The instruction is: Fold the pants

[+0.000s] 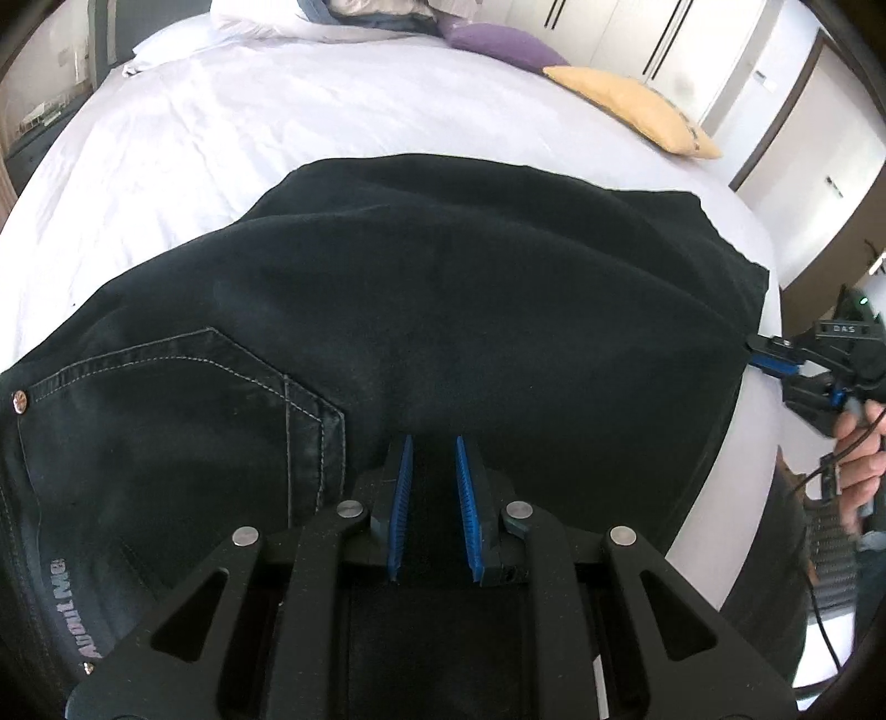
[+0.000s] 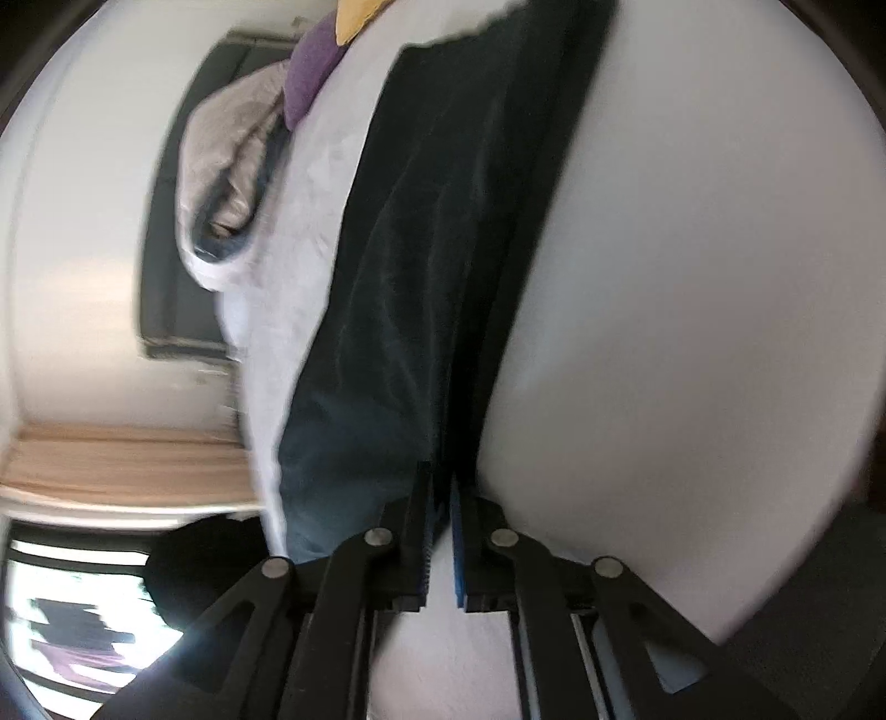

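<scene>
One pair of black pants (image 1: 443,288) spread across the near edge of the bed (image 1: 221,138), long axis running along that edge, waistband and back pocket (image 1: 183,399) at the left end, hems toward the right corner. Left gripper (image 1: 434,448) above the seat, fingers (image 1: 400,498) nearly closed with dark cloth between them, apparently pinched. Right gripper (image 1: 775,354) at the hem end by the bed's right edge, fingers (image 2: 423,531) narrowly parted around the cloth's edge; grip uncertain through blur. Judged next: carrying one end lengthwise onto the other. Two grippers, two cushions: one purple (image 1: 498,39), one yellow (image 1: 637,105).
</scene>
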`<act>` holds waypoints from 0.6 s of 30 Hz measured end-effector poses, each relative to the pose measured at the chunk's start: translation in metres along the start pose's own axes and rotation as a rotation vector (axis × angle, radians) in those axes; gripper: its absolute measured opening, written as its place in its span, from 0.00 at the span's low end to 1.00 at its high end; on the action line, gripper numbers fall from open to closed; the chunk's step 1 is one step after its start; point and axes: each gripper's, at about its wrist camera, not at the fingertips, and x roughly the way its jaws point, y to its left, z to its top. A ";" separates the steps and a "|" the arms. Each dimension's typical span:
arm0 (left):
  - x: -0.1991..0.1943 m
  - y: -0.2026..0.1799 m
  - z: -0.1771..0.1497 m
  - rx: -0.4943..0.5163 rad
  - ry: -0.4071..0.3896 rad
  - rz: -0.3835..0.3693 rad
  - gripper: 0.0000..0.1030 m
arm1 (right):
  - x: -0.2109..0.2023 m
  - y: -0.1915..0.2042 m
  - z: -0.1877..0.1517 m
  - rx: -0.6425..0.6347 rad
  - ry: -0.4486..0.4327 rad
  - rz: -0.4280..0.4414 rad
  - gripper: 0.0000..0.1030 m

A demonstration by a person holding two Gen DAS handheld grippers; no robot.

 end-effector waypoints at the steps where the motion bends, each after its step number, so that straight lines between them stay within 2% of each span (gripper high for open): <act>1: 0.000 0.003 -0.001 -0.013 -0.005 -0.011 0.15 | -0.008 0.007 0.001 -0.028 -0.024 -0.058 0.15; 3: 0.001 0.008 -0.004 -0.028 -0.005 -0.024 0.15 | -0.032 0.029 0.010 -0.107 -0.101 -0.197 0.18; 4: 0.002 0.010 -0.004 -0.036 -0.003 -0.029 0.15 | -0.042 0.038 0.014 -0.128 -0.138 -0.203 0.18; 5: 0.002 0.012 -0.006 -0.037 -0.004 -0.029 0.15 | -0.050 0.051 0.019 -0.157 -0.180 -0.149 0.18; 6: 0.002 0.012 -0.007 -0.037 -0.004 -0.027 0.15 | -0.052 0.067 0.023 -0.202 -0.201 -0.058 0.19; 7: 0.001 0.011 -0.009 -0.032 -0.004 -0.020 0.15 | -0.046 0.078 0.025 -0.233 -0.186 0.026 0.26; 8: 0.001 0.012 -0.010 -0.031 -0.004 -0.017 0.15 | -0.038 0.083 0.026 -0.244 -0.159 0.090 0.31; 9: 0.001 0.011 -0.010 -0.029 -0.003 -0.014 0.15 | -0.017 0.088 0.026 -0.252 -0.088 0.215 0.37; 10: 0.001 0.010 -0.010 -0.029 -0.002 -0.012 0.15 | 0.001 0.088 0.026 -0.256 -0.042 0.299 0.37; 11: 0.001 0.008 -0.008 -0.030 0.000 -0.011 0.15 | 0.020 0.084 0.025 -0.248 -0.004 0.335 0.37; 12: 0.000 0.008 -0.008 -0.029 0.001 -0.011 0.15 | 0.045 0.071 0.026 -0.209 0.042 0.303 0.38; 13: 0.001 0.007 -0.007 -0.028 0.002 -0.011 0.15 | 0.057 0.061 0.028 -0.182 0.063 0.297 0.32; 14: 0.001 0.006 -0.007 -0.027 0.001 -0.012 0.15 | 0.067 0.044 0.032 -0.137 0.065 0.289 0.18; 15: 0.001 0.007 -0.008 -0.026 0.000 -0.013 0.15 | 0.069 0.020 0.039 -0.072 0.037 0.276 0.00; 17: 0.001 0.006 -0.007 -0.028 -0.004 -0.013 0.15 | 0.054 -0.013 0.052 0.014 -0.047 0.324 0.00; 18: 0.001 0.006 -0.007 -0.029 -0.006 -0.013 0.15 | 0.035 -0.025 0.060 0.020 -0.138 0.290 0.00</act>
